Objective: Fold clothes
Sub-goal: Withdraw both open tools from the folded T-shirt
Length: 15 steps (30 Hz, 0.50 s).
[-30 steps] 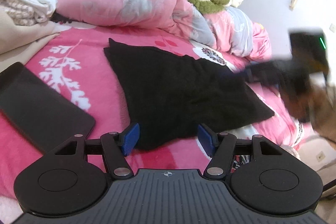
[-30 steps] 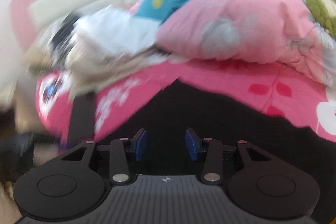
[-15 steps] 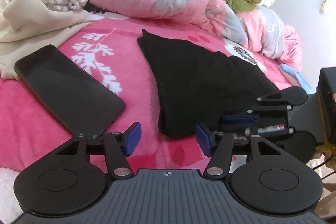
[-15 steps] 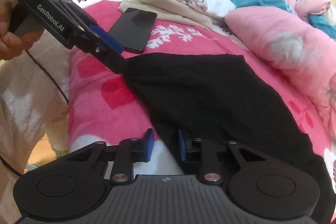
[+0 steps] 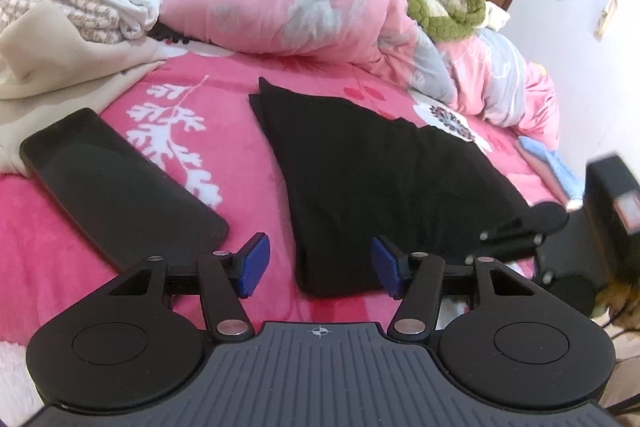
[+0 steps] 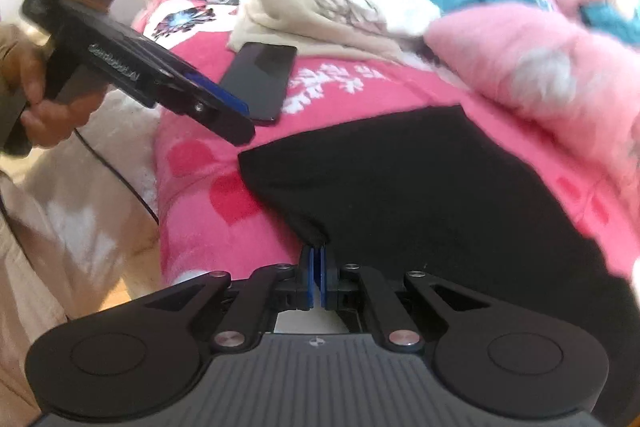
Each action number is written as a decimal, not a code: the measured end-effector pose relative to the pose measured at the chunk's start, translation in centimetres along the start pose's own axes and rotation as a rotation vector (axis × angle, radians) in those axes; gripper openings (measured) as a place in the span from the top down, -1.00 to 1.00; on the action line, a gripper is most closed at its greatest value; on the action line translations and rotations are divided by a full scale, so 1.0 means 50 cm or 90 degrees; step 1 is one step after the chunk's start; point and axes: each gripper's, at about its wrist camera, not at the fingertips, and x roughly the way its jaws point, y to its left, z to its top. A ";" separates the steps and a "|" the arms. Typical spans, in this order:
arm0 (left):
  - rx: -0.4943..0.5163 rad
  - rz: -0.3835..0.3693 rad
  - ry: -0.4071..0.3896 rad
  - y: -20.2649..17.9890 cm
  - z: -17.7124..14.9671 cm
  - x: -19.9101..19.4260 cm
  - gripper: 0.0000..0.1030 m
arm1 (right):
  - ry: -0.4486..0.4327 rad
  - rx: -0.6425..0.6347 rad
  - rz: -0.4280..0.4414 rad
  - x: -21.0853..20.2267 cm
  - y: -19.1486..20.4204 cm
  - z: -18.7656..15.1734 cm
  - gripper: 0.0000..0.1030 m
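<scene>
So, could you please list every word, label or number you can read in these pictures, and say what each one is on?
Nothing can be read for certain.
White lettering on the side of the left gripper, seen from the right wrist view: too blurred to read.
Red patch on the body of the right gripper, seen from the left wrist view: blurred, no characters legible.
Phone: screen dark, no text.
</scene>
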 end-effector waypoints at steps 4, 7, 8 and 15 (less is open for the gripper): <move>0.021 0.015 -0.020 -0.008 0.003 -0.006 -0.09 | -0.006 -0.007 0.015 -0.012 0.018 -0.003 0.90; 0.037 0.024 -0.025 -0.015 0.008 -0.003 -0.09 | -0.050 0.046 0.084 -0.045 -0.007 0.004 0.89; 0.043 0.028 -0.026 -0.019 0.008 -0.001 -0.10 | -0.060 0.065 0.075 -0.051 -0.020 0.006 0.89; 0.087 0.056 -0.028 -0.041 0.009 0.009 -0.10 | -0.025 0.277 -0.058 -0.034 -0.087 -0.078 0.87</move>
